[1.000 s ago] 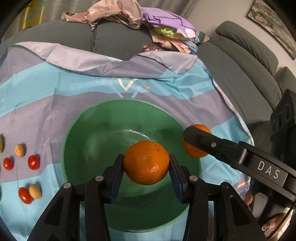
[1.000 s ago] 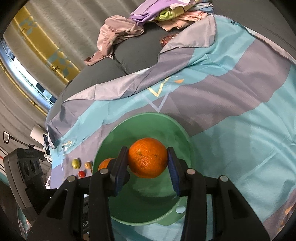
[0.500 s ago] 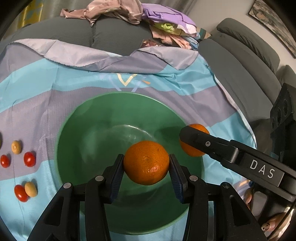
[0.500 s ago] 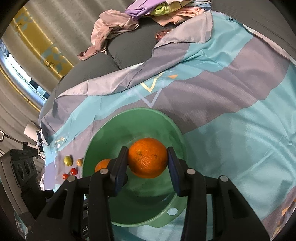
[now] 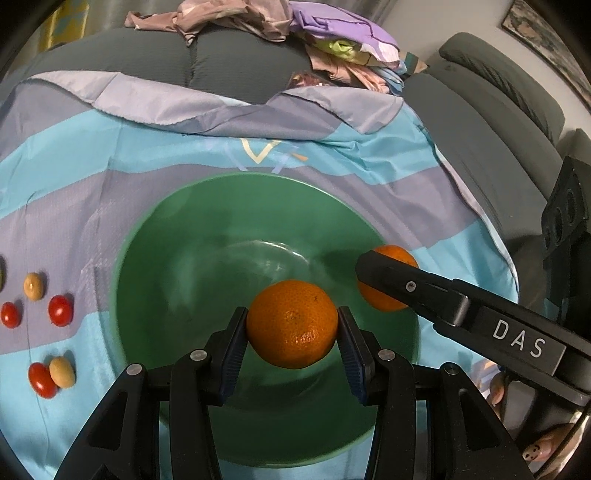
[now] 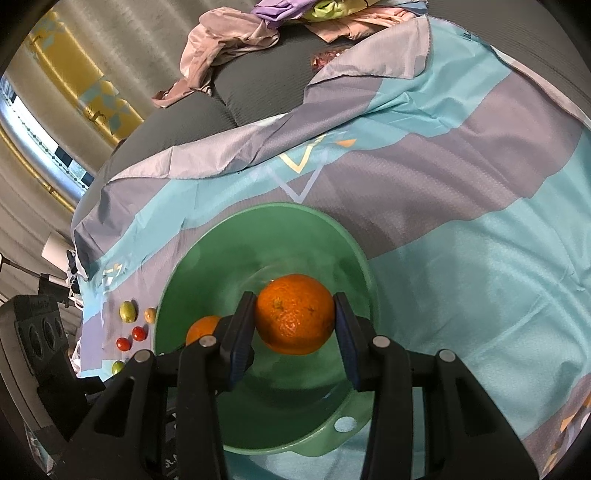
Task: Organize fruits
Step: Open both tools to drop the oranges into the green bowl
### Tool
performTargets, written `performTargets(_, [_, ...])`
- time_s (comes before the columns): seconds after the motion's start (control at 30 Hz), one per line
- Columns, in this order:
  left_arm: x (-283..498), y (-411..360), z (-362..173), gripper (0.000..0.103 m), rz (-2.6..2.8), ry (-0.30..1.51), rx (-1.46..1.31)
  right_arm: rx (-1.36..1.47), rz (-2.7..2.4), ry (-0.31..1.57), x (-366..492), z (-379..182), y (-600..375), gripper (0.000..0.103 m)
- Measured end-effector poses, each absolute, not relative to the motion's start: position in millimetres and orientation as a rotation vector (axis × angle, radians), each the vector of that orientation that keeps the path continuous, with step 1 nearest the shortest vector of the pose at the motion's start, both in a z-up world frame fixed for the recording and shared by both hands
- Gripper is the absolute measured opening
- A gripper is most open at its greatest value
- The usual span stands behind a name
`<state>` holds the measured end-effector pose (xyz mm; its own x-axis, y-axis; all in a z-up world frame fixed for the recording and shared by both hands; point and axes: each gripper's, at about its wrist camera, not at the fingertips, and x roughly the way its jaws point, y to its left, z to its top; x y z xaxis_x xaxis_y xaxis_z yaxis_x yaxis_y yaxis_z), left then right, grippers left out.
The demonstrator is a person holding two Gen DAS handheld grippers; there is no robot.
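A green bowl (image 5: 192,258) sits on a blue and grey cloth; it also shows in the right wrist view (image 6: 280,236). My left gripper (image 5: 291,330) is shut on an orange (image 5: 291,325) and holds it over the bowl's near side. My right gripper (image 6: 294,321) is shut on a second orange (image 6: 295,317) over the bowl; in the left wrist view that orange (image 5: 384,299) sits at the bowl's right rim behind the right gripper's finger. The left gripper's orange (image 6: 201,328) shows in the right wrist view at the bowl's left.
Small red and tan tomatoes (image 5: 59,310) lie on the cloth left of the bowl, with green ones (image 6: 126,311) further out. A pile of clothes (image 5: 280,22) lies at the back. A grey sofa (image 5: 498,110) stands at the right.
Both grippers have moved further over the bowl with their oranges; the bowl looks larger and nearer in both views. Both grips are unchanged.
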<state>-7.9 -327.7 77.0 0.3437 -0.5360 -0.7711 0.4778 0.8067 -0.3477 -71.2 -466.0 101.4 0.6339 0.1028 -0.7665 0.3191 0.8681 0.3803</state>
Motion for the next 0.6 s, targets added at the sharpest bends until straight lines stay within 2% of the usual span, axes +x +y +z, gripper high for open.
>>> performTargets(0.6, [-9.6,-327.9,74.3,0.048,-0.643,1.040,-0.060,0.499,-0.129,0.911,-67.5,96.9,-460.8,0.043])
